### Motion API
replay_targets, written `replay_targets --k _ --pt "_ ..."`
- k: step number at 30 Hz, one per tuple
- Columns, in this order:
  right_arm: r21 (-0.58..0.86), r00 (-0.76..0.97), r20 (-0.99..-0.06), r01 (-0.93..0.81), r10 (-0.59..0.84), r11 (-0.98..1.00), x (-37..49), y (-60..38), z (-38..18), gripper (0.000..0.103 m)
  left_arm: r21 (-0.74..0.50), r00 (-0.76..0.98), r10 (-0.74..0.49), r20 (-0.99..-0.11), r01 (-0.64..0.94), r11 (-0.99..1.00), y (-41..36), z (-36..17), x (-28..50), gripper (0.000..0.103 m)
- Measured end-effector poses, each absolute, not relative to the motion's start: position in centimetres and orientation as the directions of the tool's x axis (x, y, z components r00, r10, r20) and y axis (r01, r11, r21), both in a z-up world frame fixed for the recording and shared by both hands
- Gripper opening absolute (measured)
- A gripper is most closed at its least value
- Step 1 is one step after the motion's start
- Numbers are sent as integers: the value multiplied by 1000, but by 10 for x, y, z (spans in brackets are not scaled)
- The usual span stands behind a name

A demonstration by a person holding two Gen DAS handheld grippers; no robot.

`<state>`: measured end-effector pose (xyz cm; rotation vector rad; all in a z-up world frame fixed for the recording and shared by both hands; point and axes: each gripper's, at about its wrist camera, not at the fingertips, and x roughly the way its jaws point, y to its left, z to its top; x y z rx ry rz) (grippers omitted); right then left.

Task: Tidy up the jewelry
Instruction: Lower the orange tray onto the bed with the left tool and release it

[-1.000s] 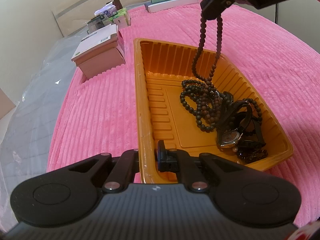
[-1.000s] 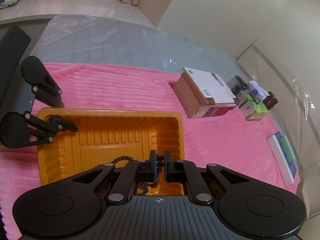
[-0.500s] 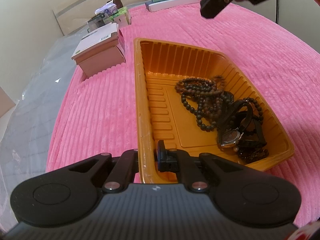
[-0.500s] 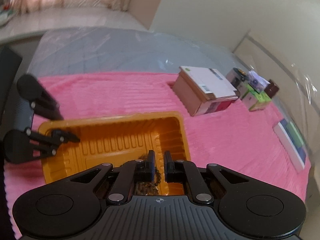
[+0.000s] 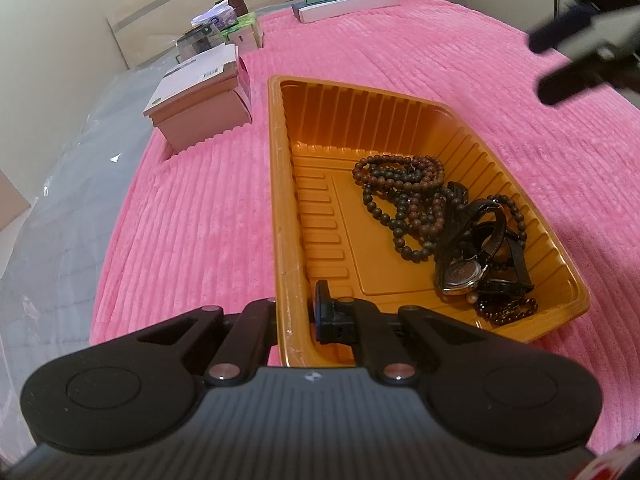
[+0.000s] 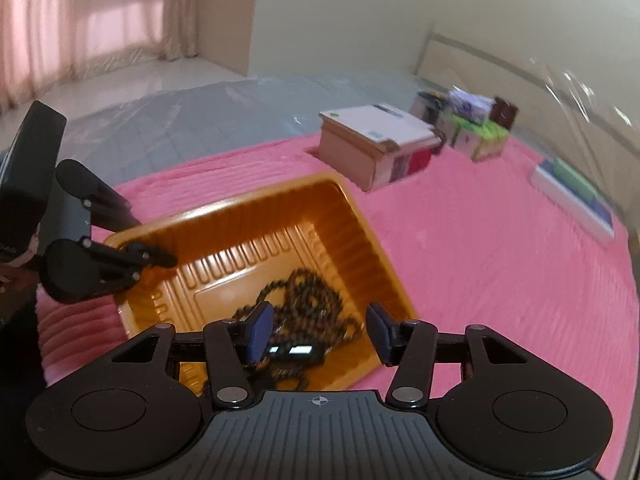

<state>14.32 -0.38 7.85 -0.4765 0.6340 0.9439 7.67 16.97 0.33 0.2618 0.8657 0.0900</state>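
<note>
Beads (image 5: pixel 400 196), round and dark brown with reddish ones among them, lie coiled in loose loops at the middle of the orange tray (image 5: pixel 280 184), right of centre in the left wrist view. Just below them, toward the lower right corner of the tray, sits a wristwatch (image 5: pixel 460 274) with a round metal case and glossy black straps, tangled with a thinner beaded chain (image 5: pixel 506 308).

The tray is thin moulded plastic, rectangular with rounded corners and ribbed walls and floor. It rests on a pink corduroy-like cloth (image 5: pixel 192 216) with soft parallel ridges.

The left gripper (image 5: pixel 296 312) has its jaws pressed together on the tray's near-left rim, one finger outside the wall and one inside. The right gripper (image 6: pixel 318 330) hovers over the tray with its blue-padded jaws opening and nothing between them; the jewelry lies below the gap.

At the upper left of the left wrist view stands a cardboard box (image 5: pixel 200 100) with a white lid, small cartons (image 5: pixel 232 32) behind it and flat books (image 5: pixel 344 0) at top centre. Clear plastic sheeting (image 5: pixel 52 208) covers the surface left of the cloth.

Only the right wrist view, which is blurred, shows pale curtains (image 6: pixel 80 24) at upper left. Only the left wrist view shows the watch face sharply.
</note>
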Motion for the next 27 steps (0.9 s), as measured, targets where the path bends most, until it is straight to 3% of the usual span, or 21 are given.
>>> replay_targets --k 10,15,21,24,27 --pt "133 491 -679 -648 545 750 111 -83 48 52 206 647 150 -747 12 978 181 -1 76 3" --pt "227 504 -702 -511 503 829 95 -122 38 52 120 642 101 -760 -15 993 197 -8 75 5" --pt "233 497 -741 -441 452 867 89 -137 35 52 -42 653 16 -757 -74 996 219 -15 65 9" --pt "269 502 -729 -416 466 869 89 -141 41 52 -100 663 -10 -749 -98 990 228 -14 57 30" --pt "291 501 -718 -415 483 862 86 -141 46 52 -142 676 -12 -737 -138 980 237 -9 50 34"
